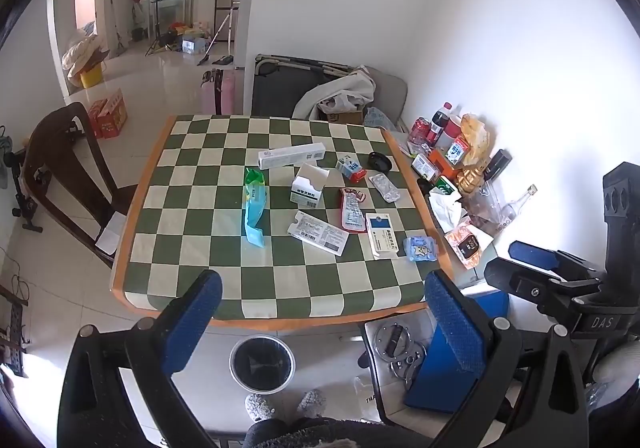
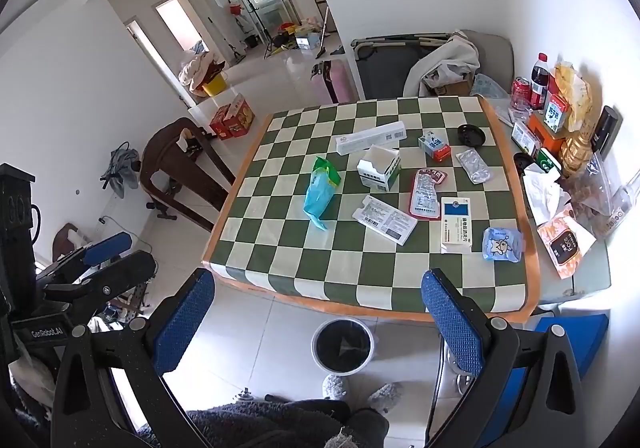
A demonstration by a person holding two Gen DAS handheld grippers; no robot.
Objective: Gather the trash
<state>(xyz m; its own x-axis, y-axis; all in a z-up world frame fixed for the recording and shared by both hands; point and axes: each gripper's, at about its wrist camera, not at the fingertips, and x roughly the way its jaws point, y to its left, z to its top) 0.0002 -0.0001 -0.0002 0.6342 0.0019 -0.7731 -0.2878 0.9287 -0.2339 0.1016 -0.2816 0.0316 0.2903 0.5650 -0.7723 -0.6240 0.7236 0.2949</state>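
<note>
Trash lies on the green-and-white checkered table [image 1: 200, 248] [image 2: 360, 280]: a green-blue wrapper [image 1: 254, 203] [image 2: 320, 189], an open white box [image 1: 308, 187] [image 2: 378, 167], a long white box [image 1: 291, 155] [image 2: 370, 137], a flat white packet [image 1: 318, 232] [image 2: 384, 219], a red pouch [image 1: 352, 209] [image 2: 426, 193], a blue-white box [image 1: 382, 234] [image 2: 456, 224], a small blue packet [image 1: 420, 248] [image 2: 502, 244], a blister pack [image 1: 384, 187] [image 2: 474, 166] and a small carton [image 1: 350, 167] [image 2: 434, 143]. A round bin [image 1: 262, 364] [image 2: 344, 346] stands on the floor below the table's near edge. My left gripper [image 1: 320, 324] and right gripper [image 2: 316, 324] are open, empty, held above the near edge.
A black dish [image 1: 379, 161] [image 2: 471, 134] sits at the table's far right. Bottles, cans, tissues and boxes crowd the side shelf [image 1: 452, 151] [image 2: 560, 119]. A dark wooden chair [image 1: 68, 167] [image 2: 180, 163] stands left. A blue box [image 1: 448, 368] sits on the floor right.
</note>
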